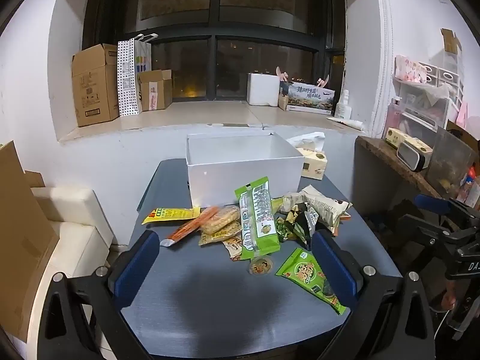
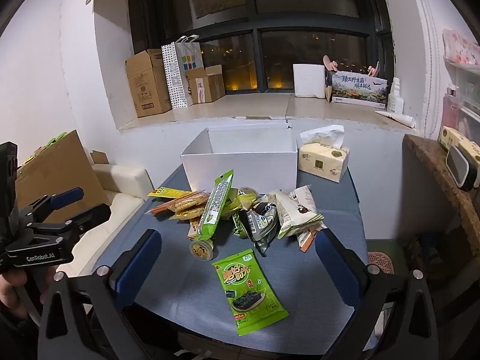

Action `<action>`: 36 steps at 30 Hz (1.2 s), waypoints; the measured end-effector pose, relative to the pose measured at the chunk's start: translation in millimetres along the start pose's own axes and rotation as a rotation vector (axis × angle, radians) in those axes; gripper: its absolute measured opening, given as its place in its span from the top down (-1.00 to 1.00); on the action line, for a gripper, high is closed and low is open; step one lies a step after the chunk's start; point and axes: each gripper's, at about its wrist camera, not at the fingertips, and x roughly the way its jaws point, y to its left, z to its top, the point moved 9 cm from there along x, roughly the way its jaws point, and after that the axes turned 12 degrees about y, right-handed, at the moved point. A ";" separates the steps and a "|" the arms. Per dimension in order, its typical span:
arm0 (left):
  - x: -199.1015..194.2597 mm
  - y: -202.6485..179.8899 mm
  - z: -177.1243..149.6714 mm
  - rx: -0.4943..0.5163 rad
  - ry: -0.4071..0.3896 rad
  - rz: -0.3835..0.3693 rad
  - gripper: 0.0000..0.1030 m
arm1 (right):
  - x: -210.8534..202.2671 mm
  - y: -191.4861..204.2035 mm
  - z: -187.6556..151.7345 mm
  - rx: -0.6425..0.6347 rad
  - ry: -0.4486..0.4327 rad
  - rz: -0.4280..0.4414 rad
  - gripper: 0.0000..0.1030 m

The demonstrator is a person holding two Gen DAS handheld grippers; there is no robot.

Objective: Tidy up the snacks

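We hold our left gripper [image 1: 235, 258] low over the near edge of the grey-blue table [image 1: 210, 306], its blue-padded jaws spread wide apart with nothing between them. Our right gripper [image 2: 237, 259] hovers over the same table, jaws likewise wide apart and holding nothing.

A heap of snack packets lies mid-table just in front of the open white rectangular cardboard box [image 1: 243, 174]. A long light-green plastic packet [image 1: 258, 222] lies across the heap, leaning toward the box. To its left we see a yellow flat sachet [image 1: 171, 214] and an orange stick-shaped packet [image 1: 192, 228], both on the tabletop. A flat green seaweed snack packet [image 2: 249, 291] lies alone, nearest to us, apart from the heap, with a small round sealed cup [image 2: 201, 249] just beyond it. A cream tissue pack [image 2: 324, 162] sits just beside the box's right side.
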 end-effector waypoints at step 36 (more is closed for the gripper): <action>-1.3 -15.6 -3.0 0.035 0.017 -0.060 -1.00 | -1.7 4.0 -0.7 -0.002 0.000 -0.002 -1.00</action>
